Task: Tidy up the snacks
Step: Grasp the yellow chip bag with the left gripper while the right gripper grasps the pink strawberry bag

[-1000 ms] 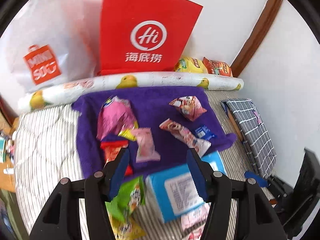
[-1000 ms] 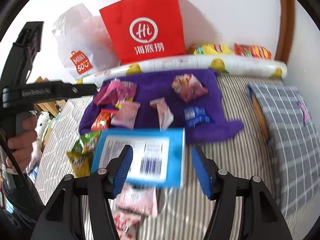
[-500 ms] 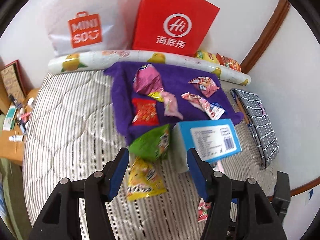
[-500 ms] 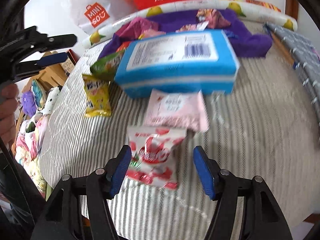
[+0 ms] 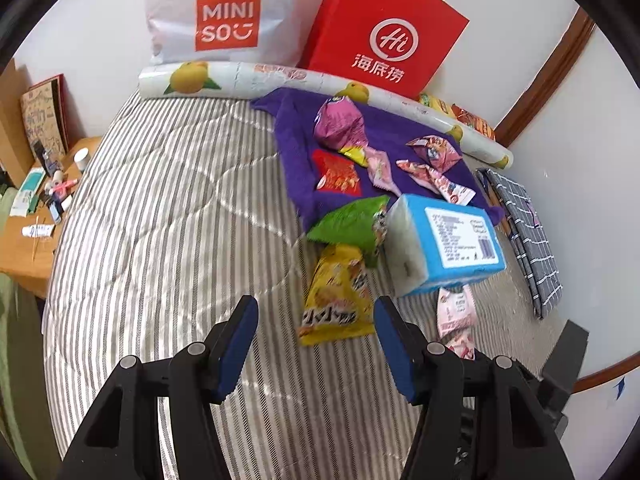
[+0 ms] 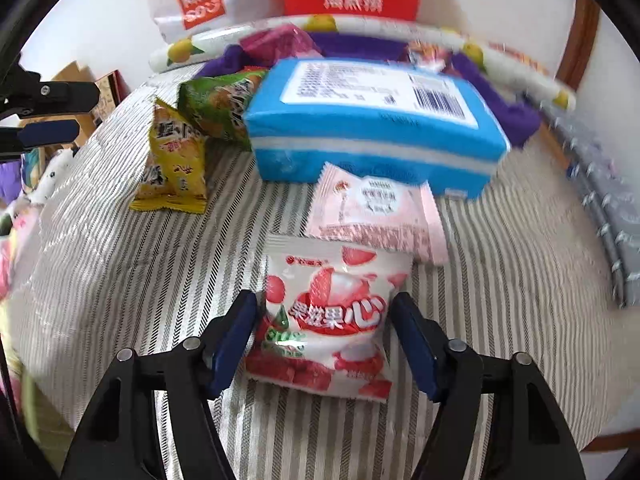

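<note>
Snack packets lie on a striped bed. In the right wrist view a white and red lychee candy bag (image 6: 326,316) lies between the open fingers of my right gripper (image 6: 322,334), not squeezed. Behind it lie a pink packet (image 6: 374,212) and a blue tissue pack (image 6: 372,120). My left gripper (image 5: 314,342) is open and empty above the bed, just short of a yellow snack bag (image 5: 336,300). A green bag (image 5: 354,224) and several packets lie on a purple towel (image 5: 296,160).
A red paper bag (image 5: 384,36) and a white Miniso bag (image 5: 224,12) stand against the wall behind a rolled fruit-print mat (image 5: 240,80). A grey checked cloth (image 5: 528,236) lies at the right. A wooden desk (image 5: 24,240) with small items stands at the left.
My left gripper has pulled back and swung left, away from the towel. My right gripper has dropped low toward the bed and moved in around the lychee candy bag.
</note>
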Motion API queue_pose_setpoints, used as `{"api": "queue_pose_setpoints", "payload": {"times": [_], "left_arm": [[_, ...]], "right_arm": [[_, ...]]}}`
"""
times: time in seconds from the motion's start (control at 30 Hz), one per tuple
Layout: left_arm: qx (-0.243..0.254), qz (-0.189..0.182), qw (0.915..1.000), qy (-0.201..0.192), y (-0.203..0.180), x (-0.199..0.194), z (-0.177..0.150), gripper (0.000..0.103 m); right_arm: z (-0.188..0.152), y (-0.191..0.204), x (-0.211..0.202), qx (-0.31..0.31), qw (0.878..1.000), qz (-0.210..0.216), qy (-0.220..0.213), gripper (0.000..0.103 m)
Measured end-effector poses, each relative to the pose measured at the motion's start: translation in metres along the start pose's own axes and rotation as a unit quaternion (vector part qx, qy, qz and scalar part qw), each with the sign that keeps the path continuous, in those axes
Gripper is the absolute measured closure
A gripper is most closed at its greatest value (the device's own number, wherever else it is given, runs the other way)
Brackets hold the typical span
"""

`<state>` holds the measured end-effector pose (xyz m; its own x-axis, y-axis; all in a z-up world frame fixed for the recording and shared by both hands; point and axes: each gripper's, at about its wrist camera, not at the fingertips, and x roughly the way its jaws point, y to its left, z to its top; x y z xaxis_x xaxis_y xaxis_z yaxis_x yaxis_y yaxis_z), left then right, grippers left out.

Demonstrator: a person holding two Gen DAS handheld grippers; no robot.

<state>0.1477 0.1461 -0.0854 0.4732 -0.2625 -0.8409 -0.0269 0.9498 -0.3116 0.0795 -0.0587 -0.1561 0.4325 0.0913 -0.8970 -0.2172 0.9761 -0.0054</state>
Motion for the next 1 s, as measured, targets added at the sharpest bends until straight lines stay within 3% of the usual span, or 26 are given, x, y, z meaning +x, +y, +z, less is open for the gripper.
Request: {"api": "queue_pose_setpoints", "payload": {"times": [0.17,0.4,0.67,1.0], "left_arm": [[-0.003,-0.003,1.0000,0.007,0.004,0.011,-0.012,0.045],[0.017,-0.019,0.9996,0.010,-0.017,0.030,-0.012,0.045],[0.030,0.013,0.9993,0.020,-0.034,0.068,-0.006,0.045],[0.018,0.032,0.9991,0.022,-0.034,0.089,0.003,0.045]], "right_arm": [[-0.002,-0.001,-0.002,-0.015,1.000,0.006,-0.009,0.051],[0.002,-0.012,-0.016,-0.003,0.999,0.036,-0.011,0.052],[0.009,-0.049,-0.034,0.025,0.999,0.029,-0.037,0.052],[0.007,-0.086,-0.019,0.059,0.998,0.028,-0.025,0.052]]}}
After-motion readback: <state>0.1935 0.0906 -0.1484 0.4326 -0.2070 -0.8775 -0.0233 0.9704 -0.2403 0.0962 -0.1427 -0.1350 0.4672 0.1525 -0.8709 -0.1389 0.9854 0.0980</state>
